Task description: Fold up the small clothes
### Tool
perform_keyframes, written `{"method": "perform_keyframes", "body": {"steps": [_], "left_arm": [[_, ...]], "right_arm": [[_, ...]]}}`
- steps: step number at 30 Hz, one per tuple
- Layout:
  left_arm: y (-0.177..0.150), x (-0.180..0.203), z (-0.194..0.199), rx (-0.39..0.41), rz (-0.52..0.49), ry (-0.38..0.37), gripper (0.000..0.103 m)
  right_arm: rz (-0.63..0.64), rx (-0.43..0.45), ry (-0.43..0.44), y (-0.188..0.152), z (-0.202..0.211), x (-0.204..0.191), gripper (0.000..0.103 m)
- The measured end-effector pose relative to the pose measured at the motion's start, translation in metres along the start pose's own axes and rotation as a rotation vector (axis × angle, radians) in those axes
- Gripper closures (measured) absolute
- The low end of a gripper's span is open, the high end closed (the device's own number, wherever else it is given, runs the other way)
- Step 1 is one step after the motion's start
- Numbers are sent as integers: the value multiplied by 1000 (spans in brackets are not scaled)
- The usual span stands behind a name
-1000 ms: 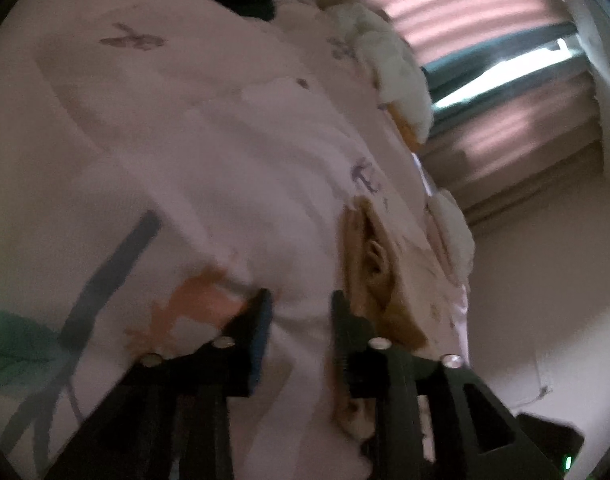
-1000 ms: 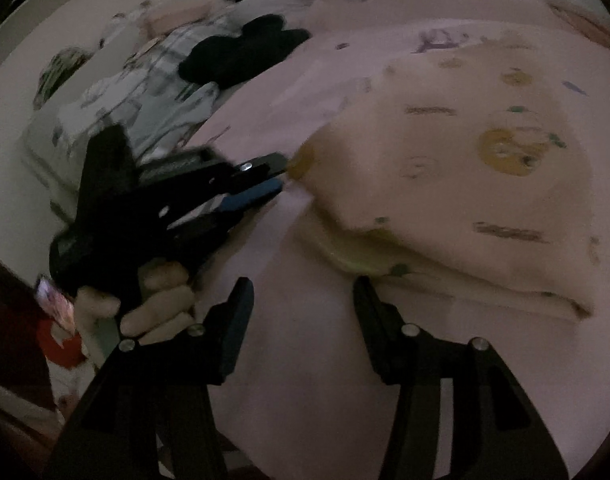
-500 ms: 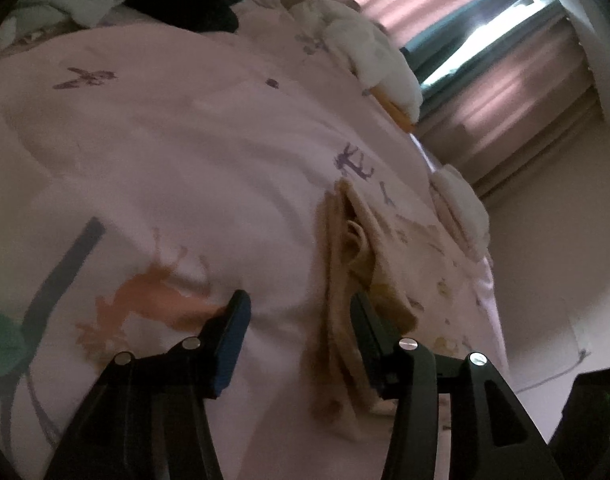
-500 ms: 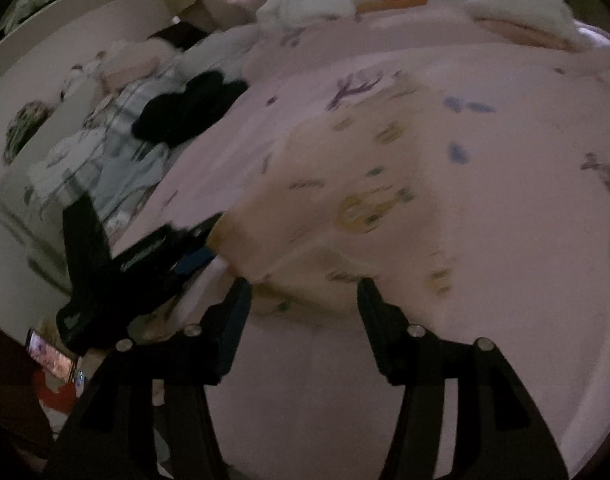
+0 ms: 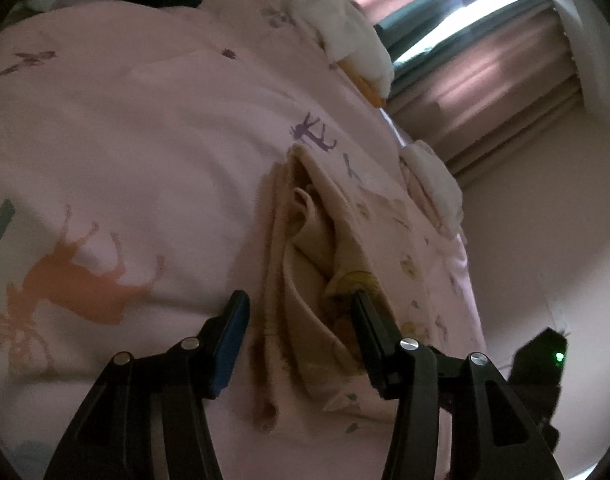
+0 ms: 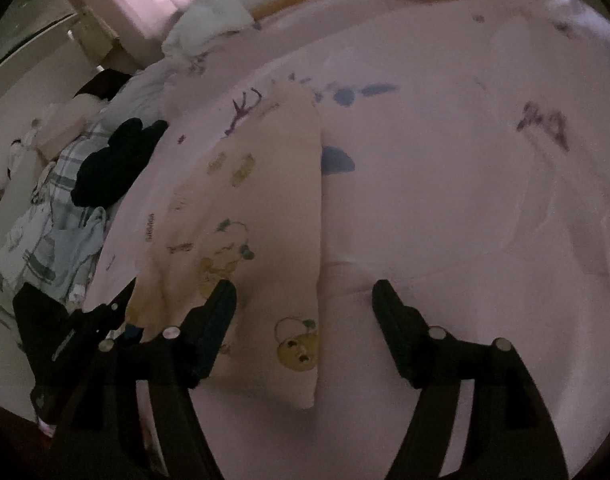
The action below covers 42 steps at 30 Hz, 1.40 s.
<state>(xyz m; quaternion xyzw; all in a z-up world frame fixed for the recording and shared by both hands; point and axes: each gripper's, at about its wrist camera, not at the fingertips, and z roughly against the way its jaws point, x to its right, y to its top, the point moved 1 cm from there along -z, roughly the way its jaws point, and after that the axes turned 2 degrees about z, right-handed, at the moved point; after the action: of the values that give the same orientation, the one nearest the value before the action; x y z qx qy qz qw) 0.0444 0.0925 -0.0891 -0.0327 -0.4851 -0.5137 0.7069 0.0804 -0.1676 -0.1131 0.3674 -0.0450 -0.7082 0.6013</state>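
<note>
A small cream garment [image 6: 265, 216] with yellow cartoon prints lies folded lengthwise on the pink bed sheet [image 6: 445, 180]. My right gripper [image 6: 303, 296] hovers over its near end. Its jaws are opening, and the garment's straight right edge runs between them untouched. My left gripper [image 5: 301, 312] is open at the garment's [image 5: 309, 264] layered side. The stacked folds lie between its fingers without being pinched: the left finger stands over bare sheet, the right one over the cloth. In the right wrist view the left gripper [image 6: 123, 320] sits at the garment's near left corner.
A black garment [image 6: 117, 160] and grey plaid clothes [image 6: 53, 232] are heaped along the bed's left side. White folded pieces [image 6: 233, 8] lie at the far edge below the curtained window [image 5: 485, 60]. A black housing with a green light [image 5: 545, 364] shows at lower right.
Both grippers' jaws have widened. The right gripper swung right to straddle the garment's right edge. The left gripper shifted so the folded layers now lie between its fingers.
</note>
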Motion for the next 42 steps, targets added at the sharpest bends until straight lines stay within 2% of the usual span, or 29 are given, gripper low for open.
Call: {"method": "perform_keyframes", "body": {"steps": [2,5,7,10,12,14,16,20,22,24,28,32,34,37,39,42], "left_arm": [[-2,1,-2,-34,-4,-28,52],[-4,2,-7,-71,-13,-52,52],[-3,-1,-6,-84,0,-78,52],[0,-13,0,-137,70,-201,52],[2,-24,6,-143,151,-295,52],[3,-25,7,-138,174,-321,52],[1,-19,7,-127,149,-313,52],[-6,4,1,-149,33,-284,52],[-8,11,-6,-141,9,-227,52],[-9,10,-16,-145,26,-183,52],[-2,1,-20,-122,97,-205,53],[-1,-7,-23,-108,142,-162,66],[-3,-5,-26,-96,130,-126,72],[-2,-2,-30,-77,110,-96,74],[-3,1,-32,-72,95,-77,75],[-3,5,-34,-61,69,-48,76]], "right_arm": [[10,16,7,0,-3,0,27],[12,32,82,2,-14,5,15],[-6,53,105,4,-14,9,15],[-23,75,142,2,-13,13,15],[-14,87,144,0,-11,13,15],[12,90,125,-2,-12,8,15],[31,89,113,1,-16,5,13],[51,90,99,3,-17,4,11],[50,89,98,4,-18,4,11],[60,85,83,4,-19,2,11],[111,74,9,5,-23,-9,12],[143,71,-41,9,-29,-16,13],[148,76,-50,12,-31,-17,17],[150,78,-35,14,-33,-17,30],[153,72,-5,13,-34,-19,50],[167,71,-19,11,-35,-24,59]]}}
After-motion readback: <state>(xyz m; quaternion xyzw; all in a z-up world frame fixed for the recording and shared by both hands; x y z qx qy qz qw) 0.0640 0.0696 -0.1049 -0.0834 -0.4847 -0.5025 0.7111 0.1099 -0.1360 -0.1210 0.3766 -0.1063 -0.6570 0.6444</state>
